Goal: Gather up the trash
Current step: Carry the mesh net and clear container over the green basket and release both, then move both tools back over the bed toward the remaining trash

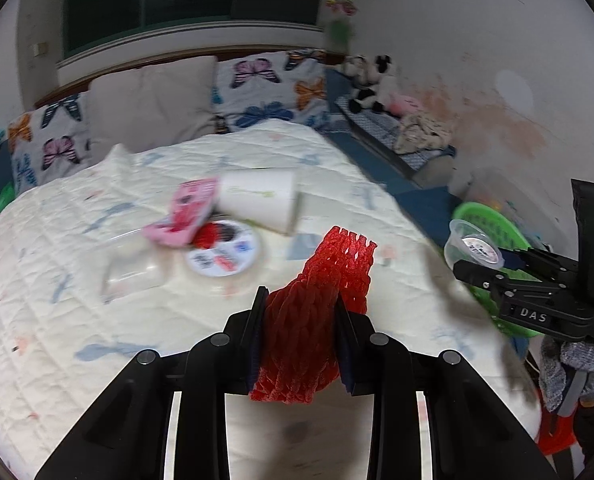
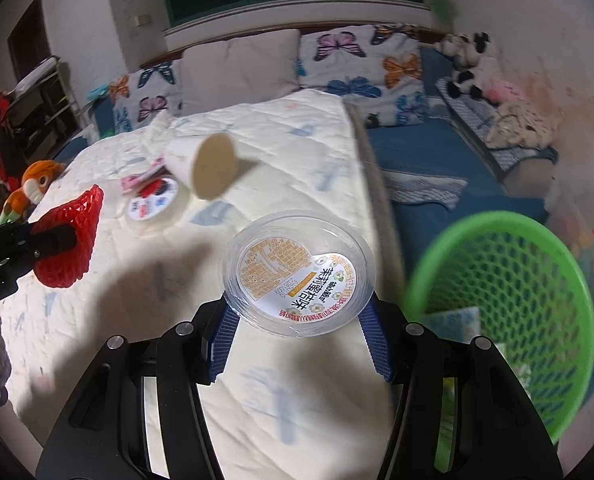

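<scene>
Left gripper (image 1: 301,312) clamps the red foam net (image 1: 317,320) above the bed (image 1: 57,320). Right gripper (image 2: 299,320) holds a clear plastic cup (image 2: 299,272) (label visible) beside the green basket (image 2: 517,280).

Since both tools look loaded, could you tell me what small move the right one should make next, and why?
Probably carry the right tool a little further right, over the basket, then open it. It grips the clear cup above the bed's edge, and the basket's rim sits just to its right, lower down. The left tool holds the red net and can follow.
</scene>
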The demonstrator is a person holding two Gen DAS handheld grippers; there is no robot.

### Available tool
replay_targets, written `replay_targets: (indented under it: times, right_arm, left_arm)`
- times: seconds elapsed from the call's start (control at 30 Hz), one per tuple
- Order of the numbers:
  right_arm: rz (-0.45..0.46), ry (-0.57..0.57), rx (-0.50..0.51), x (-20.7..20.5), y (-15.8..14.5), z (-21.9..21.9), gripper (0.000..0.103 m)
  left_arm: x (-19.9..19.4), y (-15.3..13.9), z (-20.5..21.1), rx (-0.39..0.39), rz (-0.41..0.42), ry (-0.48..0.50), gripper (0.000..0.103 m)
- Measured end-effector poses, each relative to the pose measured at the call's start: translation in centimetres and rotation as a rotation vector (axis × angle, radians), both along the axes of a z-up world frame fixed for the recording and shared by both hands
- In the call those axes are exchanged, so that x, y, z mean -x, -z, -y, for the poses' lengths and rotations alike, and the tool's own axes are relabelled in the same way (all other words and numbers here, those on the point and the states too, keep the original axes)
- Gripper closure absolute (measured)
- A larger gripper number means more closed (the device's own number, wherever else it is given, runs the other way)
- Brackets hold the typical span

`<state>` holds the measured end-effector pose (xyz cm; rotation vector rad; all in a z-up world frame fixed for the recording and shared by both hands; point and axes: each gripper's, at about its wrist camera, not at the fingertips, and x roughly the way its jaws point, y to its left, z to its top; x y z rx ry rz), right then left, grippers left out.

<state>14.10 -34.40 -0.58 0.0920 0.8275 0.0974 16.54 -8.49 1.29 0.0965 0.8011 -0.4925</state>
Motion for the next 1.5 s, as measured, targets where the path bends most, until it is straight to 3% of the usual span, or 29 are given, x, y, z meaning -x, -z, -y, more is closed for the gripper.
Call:
replay_targets:
  times: [0.73,0.9,1.3,1.5]
  right_arm:
    - [-0.043,0.281,-0.001,6.0,1.7,14.5,0.046]
    - [-0.046,0.308,-0.023,6.8,1.8,16.2,0.039]
    - [-0.023,0.339,-0.039,8.5,1.3,18.4,0.035]
    - [-0.009,0.352,-0.049,9.1,0.9,19.2,0.034]
  left_arm:
    - [2.2,0.1,17.2,0.01,-0.032,0.246,0.074]
    - [2.4,0.2,19.8,0.014,-0.041,0.278,0.074]
    - [2.9,1.3,24.7,0.019,-0.089,0.32,0.071]
    - [2.9,2.3,25.9,0.016,-0.116,0.32,0.06]
